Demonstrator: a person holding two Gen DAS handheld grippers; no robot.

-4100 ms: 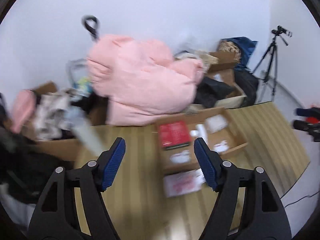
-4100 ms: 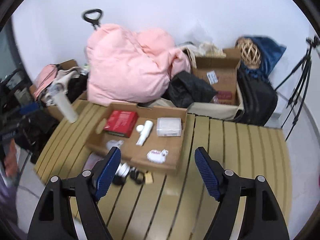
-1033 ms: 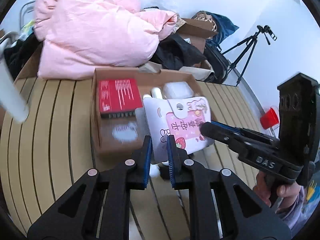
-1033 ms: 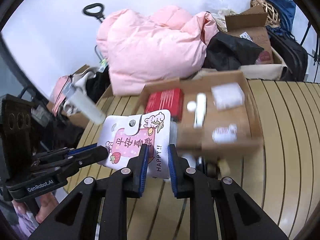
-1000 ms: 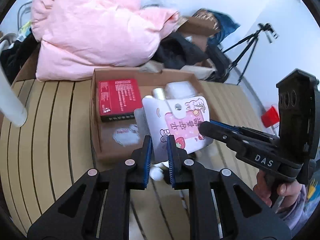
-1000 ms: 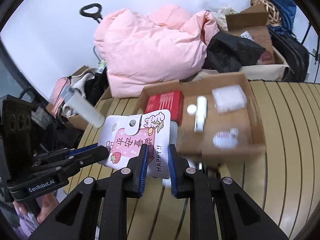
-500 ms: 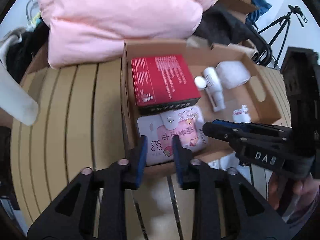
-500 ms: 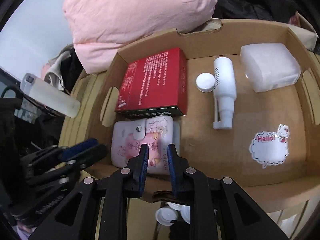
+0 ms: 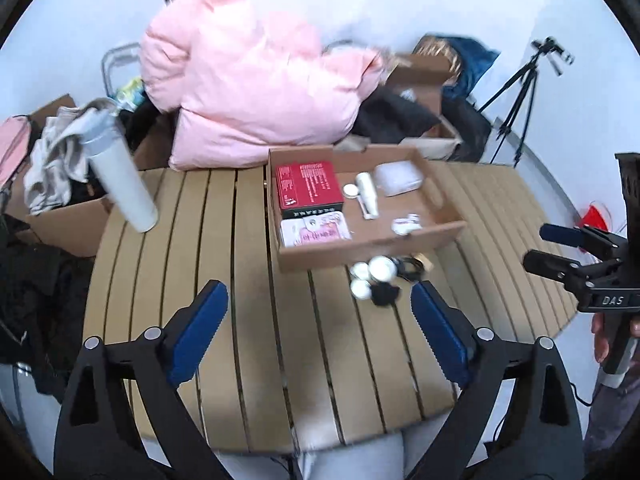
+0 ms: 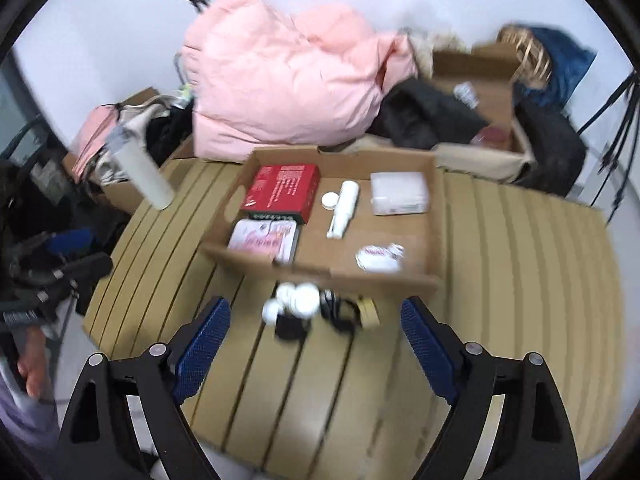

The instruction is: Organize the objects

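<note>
A shallow cardboard box (image 9: 376,248) (image 10: 320,270) lies on the slatted table. In it lie a red box (image 9: 308,188) (image 10: 282,190), a pink and white pouch (image 9: 314,232) (image 10: 262,238), a white bottle (image 9: 367,198) (image 10: 344,204), a clear case (image 9: 398,178) (image 10: 398,198) and a white sticker (image 10: 378,258). Small white caps and a black cable (image 9: 380,278) (image 10: 308,308) lie in front of the box. My left gripper (image 9: 320,332) and right gripper (image 10: 316,340) are open and empty, back from the box, above the table's near part.
A white cylinder bottle (image 9: 122,176) (image 10: 142,172) stands at the table's left edge. A pink duvet (image 9: 248,92) (image 10: 288,76), cardboard boxes, dark bags and a tripod (image 9: 516,100) crowd the space behind the table.
Both grippers held the pouch together, set it in the box beside the red box, then opened and drew back toward the table's near edge.
</note>
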